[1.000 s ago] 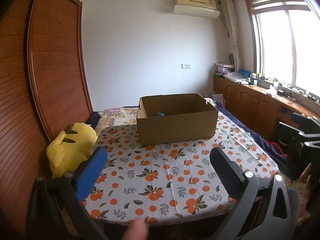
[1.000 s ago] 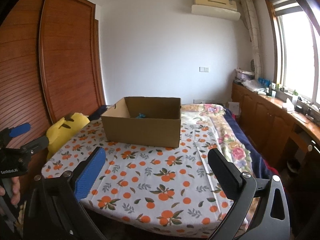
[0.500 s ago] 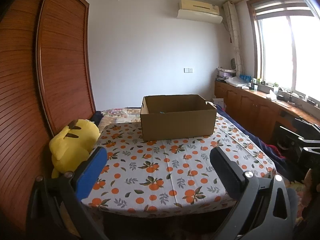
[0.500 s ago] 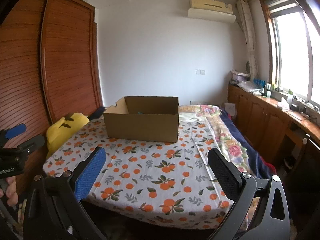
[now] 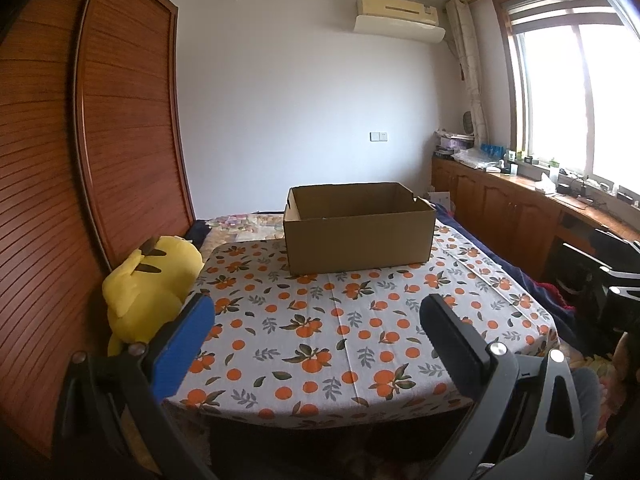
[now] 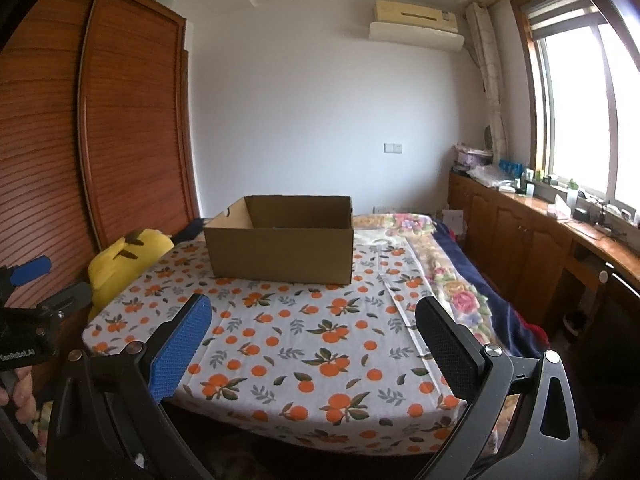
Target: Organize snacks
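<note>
Open brown cardboard box (image 5: 359, 232) sits on the bed, on the white cloth printed with oranges and green leaves (image 5: 340, 320), toward the cloth's far edge and roughly centred across it. Flaps folded down; interior mostly hidden from this height, so contents cannot be told. No snacks visible on the cloth.

Left gripper (image 5: 316, 316), black frame with 1 blue-padded finger and 1 black-padded finger, held off the near edge of the cloth, fingers spread wide, nothing between them. Right gripper (image 6: 312, 316), same build, also off the near edge, fingers spread wide and holding nothing. Both are well apart from the box.

From the right wrist view, the left gripper's body shows at the far left with a hand (image 6: 16, 392) wrapped on its handle.

Yellow plush toy with black-tipped ears (image 5: 150, 280) lies off the cloth's left edge, against the reddish-brown slatted wooden wardrobe (image 5: 80, 160). Floral quilt (image 6: 448, 280) is exposed along the cloth's right edge. White wall air conditioner (image 5: 400, 20) above; bright window (image 5: 580, 100) on the right, over a wooden counter (image 5: 540, 196) with small clutter.
</note>
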Available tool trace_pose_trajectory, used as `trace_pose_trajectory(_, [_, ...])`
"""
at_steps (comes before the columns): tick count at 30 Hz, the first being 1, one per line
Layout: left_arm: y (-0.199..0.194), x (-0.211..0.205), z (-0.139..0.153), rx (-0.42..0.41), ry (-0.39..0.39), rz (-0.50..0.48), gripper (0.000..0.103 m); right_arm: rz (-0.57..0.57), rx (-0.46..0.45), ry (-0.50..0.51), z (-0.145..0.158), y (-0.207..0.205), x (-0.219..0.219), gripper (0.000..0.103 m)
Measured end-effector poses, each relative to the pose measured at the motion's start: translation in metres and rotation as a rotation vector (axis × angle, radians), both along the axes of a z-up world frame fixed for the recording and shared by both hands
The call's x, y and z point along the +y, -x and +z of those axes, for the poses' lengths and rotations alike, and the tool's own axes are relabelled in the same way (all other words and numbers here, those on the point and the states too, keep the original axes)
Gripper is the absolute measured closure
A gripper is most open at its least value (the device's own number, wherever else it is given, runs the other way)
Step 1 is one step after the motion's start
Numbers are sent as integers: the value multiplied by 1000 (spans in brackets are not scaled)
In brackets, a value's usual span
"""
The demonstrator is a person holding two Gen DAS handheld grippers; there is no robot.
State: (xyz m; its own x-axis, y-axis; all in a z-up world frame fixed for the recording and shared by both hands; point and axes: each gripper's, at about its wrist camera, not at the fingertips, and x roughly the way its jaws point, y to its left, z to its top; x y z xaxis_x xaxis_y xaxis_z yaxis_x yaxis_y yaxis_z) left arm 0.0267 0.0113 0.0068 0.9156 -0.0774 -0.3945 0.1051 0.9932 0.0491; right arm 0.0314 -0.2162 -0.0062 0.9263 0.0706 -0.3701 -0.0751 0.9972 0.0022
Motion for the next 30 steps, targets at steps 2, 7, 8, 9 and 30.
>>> trace_pose_trajectory(2, [0,0,0,1,-1,-1,0,-3,2,3,-1,0,0,0])
trace_pose_trajectory(7, [2,1,-1,-10,-10,2,0,-7,0,-1,-1,0,0,0])
trace_pose_trajectory(8, [1,2,-1,-8,-9,2,0,-8,1,-1,-1,0,0,0])
trace_pose_trajectory(9, [2,1,-1,-8,-9,2,0,-9,3,0,-1,0,0,0])
trace_pose_trajectory(30, [7,1,4,-30,-16,10,0,-7,5,-4,-1,2,0,0])
